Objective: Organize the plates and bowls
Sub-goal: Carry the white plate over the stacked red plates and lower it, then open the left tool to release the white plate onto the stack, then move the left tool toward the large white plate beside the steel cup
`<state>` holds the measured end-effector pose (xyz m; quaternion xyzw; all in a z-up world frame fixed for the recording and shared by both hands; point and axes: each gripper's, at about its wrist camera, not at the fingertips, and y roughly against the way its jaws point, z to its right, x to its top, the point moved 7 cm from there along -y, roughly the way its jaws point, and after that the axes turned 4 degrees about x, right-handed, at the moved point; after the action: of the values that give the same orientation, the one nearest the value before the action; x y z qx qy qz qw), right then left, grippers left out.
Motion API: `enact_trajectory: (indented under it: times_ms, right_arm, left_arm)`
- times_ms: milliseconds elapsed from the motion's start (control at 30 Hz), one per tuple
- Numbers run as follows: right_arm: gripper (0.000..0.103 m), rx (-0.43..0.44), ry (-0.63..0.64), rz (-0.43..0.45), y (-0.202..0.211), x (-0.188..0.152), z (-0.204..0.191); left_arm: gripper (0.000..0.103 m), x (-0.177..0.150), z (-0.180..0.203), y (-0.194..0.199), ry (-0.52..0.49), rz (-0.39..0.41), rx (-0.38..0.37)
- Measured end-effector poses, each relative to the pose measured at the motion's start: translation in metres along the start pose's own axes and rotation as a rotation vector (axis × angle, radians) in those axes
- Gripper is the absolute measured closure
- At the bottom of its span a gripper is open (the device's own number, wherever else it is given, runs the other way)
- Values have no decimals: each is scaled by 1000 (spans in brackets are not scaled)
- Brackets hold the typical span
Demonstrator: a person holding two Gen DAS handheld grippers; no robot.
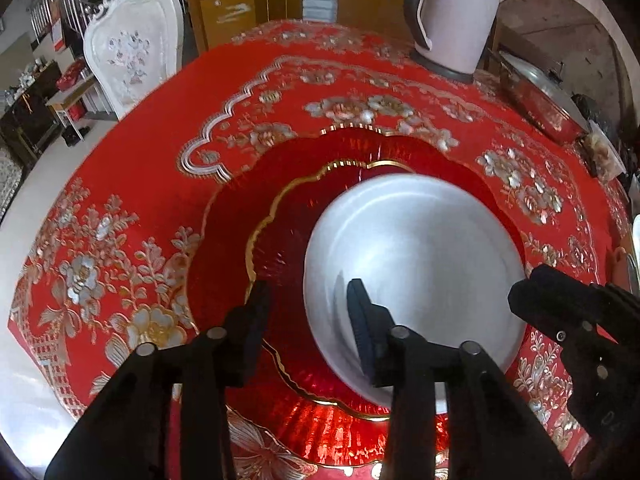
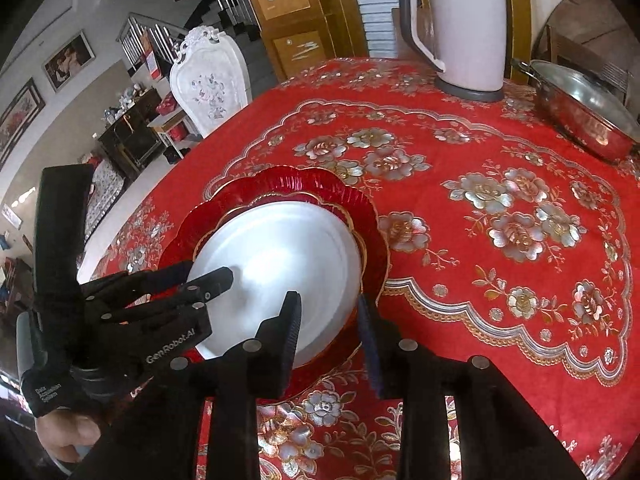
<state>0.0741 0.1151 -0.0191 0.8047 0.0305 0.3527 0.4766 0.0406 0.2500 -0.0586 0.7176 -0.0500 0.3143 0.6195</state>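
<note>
Between our left gripper (image 1: 306, 312) jaws, spread and empty, lies the white plate (image 1: 416, 276) on the red plate (image 1: 240, 216). Our right gripper (image 2: 330, 330) jaws, also spread, straddle both near rims; blur hides contact.

One red plate (image 2: 372, 236), one white plate (image 2: 280, 260), one kettle (image 2: 460, 28), one metal pan (image 2: 588, 116), one white chair (image 2: 208, 80), two grippers.
</note>
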Motion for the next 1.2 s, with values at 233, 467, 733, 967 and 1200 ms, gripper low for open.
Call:
enact_trajectory:
  times_ms: [233, 467, 733, 967, 1200]
  right_arm:
    - [71, 13, -31, 24, 12, 0, 7]
    - [63, 25, -43, 46, 19, -3, 10]
    - [51, 15, -61, 81, 38, -12, 21]
    - [34, -20, -125, 127, 67, -23, 54]
    - [31, -68, -208, 155, 103, -49, 104]
  left_arm:
    - [46, 9, -6, 18, -1, 71, 46]
    - [45, 12, -3, 39, 4, 131, 47]
    - [40, 7, 27, 58, -31, 165, -14]
    - [37, 4, 71, 76, -88, 193, -76]
    - [36, -3, 122, 88, -153, 199, -141]
